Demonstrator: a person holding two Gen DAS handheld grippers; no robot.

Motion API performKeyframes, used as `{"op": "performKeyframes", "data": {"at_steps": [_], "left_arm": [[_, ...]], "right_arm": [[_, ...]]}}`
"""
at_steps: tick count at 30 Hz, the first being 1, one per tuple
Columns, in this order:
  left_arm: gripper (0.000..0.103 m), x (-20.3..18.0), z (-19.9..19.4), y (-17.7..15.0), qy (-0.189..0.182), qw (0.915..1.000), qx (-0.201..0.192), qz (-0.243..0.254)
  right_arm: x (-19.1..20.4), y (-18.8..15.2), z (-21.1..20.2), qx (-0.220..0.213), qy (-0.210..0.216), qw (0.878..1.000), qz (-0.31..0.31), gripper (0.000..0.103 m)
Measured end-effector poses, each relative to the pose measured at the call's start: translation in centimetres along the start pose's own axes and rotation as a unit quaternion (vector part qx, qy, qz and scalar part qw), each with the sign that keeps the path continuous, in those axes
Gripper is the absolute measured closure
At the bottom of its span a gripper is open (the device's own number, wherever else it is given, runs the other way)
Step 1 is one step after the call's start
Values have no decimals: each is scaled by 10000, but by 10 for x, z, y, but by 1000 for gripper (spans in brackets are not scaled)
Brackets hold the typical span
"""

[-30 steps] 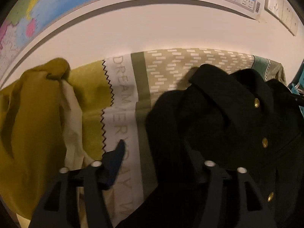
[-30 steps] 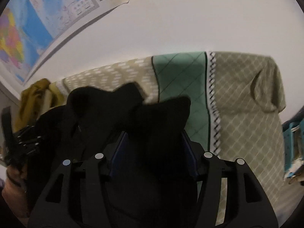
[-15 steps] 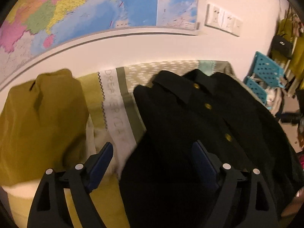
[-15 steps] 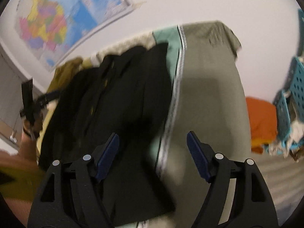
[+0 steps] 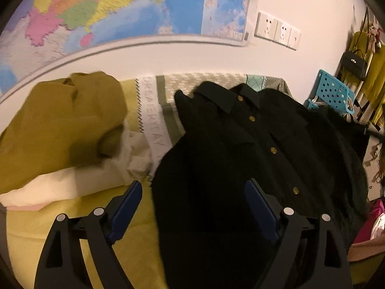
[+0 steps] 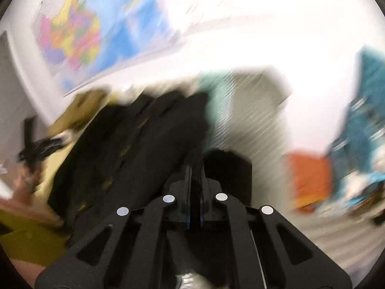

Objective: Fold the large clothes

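Note:
A black shirt [image 5: 240, 144] with gold buttons lies collar-away on the patterned bedspread [image 5: 154, 125]. My left gripper [image 5: 193, 187] hovers open over the shirt's near left part, its blue pads [image 5: 127, 202] wide apart and pressing nothing. The right wrist view is badly blurred. There my right gripper [image 6: 195, 168] has its jaws together at the black shirt's [image 6: 134, 149] right edge, and a bunch of black cloth stands up right beside the tips, so it looks pinched.
A mustard garment [image 5: 60, 125] lies on folded cream cloth [image 5: 48, 190] at the left. A blue basket [image 5: 334, 94] and hanging clothes with a black bag [image 5: 353, 60] stand at the right. Something orange [image 6: 310, 175] lies beyond the bed's right side.
Both grippers have pulled back from the shirt, which now lies spread with its buttons up. The right jaws went from wide open to shut. The left jaws opened wider.

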State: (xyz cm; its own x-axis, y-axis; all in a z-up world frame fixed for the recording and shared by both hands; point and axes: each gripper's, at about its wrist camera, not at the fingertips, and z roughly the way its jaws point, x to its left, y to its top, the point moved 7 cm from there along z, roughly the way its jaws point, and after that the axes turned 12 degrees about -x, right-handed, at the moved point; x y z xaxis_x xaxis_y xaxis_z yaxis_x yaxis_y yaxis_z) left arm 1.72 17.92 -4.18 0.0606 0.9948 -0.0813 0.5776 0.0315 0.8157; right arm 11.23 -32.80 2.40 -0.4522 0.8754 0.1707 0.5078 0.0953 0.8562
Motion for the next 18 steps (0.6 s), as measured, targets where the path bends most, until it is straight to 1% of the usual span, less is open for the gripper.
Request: {"op": "performKeyframes", "data": {"at_steps": [1, 2, 3, 4, 5, 6, 8, 9, 10, 11, 12, 13, 14, 15, 16, 17, 18], "left_arm": [[18, 1, -3, -2, 1, 10000, 2, -2], [18, 2, -7, -6, -18, 10000, 35, 9], [18, 0, -9, -14, -72, 9998, 138, 85], [18, -4, -11, -23, -124, 9994, 240, 194], [18, -9, -13, -34, -191, 9986, 357, 341], [18, -14, -14, -40, -269, 9979, 429, 414], [18, -30, -22, -58, -607, 9952, 562, 518], [16, -36, -26, -62, -749, 9944, 537, 525], [11, -44, -30, -67, -930, 9929, 523, 533], [10, -49, -31, -71, -967, 9923, 515, 578], [10, -52, -31, -73, -920, 9925, 492, 630], [11, -53, -26, -77, -868, 9928, 560, 604], [14, -52, -20, -80, -838, 9929, 651, 544], [26, -49, -13, -84, -796, 9929, 776, 434], [41, -47, -9, -86, -752, 9930, 829, 376], [49, -44, -6, -87, -666, 9934, 858, 371], [69, -39, -5, -84, -485, 9947, 805, 427]], "right_arm": [[-15, 12, -6, -137, -429, 9989, -120, 98], [-29, 20, -10, -210, -707, 9972, -107, 98], [-50, 24, -9, -208, -814, 9962, 236, 98], [-60, 20, -2, -111, -757, 9961, 429, 98], [-66, 15, 4, -35, -817, 9955, 486, 98], [-77, 1, 19, 133, -972, 9933, 611, 97], [-81, -20, 37, 408, -865, 9920, 825, 97], [-83, -34, 47, 513, -863, 9904, 949, 94], [-83, -43, 54, 587, -818, 9891, 1077, 92], [-80, -49, 55, 606, -785, 9885, 1141, 91], [-77, -52, 58, 571, -826, 9882, 1158, 89], [-75, -53, 58, 548, -838, 9884, 1142, 81], [-74, -52, 58, 532, -827, 9885, 1145, 72], [-75, -50, 56, 478, -885, 9879, 1184, 42], [-75, -47, 52, 421, -920, 9875, 1205, 22], [-71, -43, 46, 342, -925, 9887, 1130, 21], [-65, -37, 42, 299, -927, 9902, 1003, 21]]}}
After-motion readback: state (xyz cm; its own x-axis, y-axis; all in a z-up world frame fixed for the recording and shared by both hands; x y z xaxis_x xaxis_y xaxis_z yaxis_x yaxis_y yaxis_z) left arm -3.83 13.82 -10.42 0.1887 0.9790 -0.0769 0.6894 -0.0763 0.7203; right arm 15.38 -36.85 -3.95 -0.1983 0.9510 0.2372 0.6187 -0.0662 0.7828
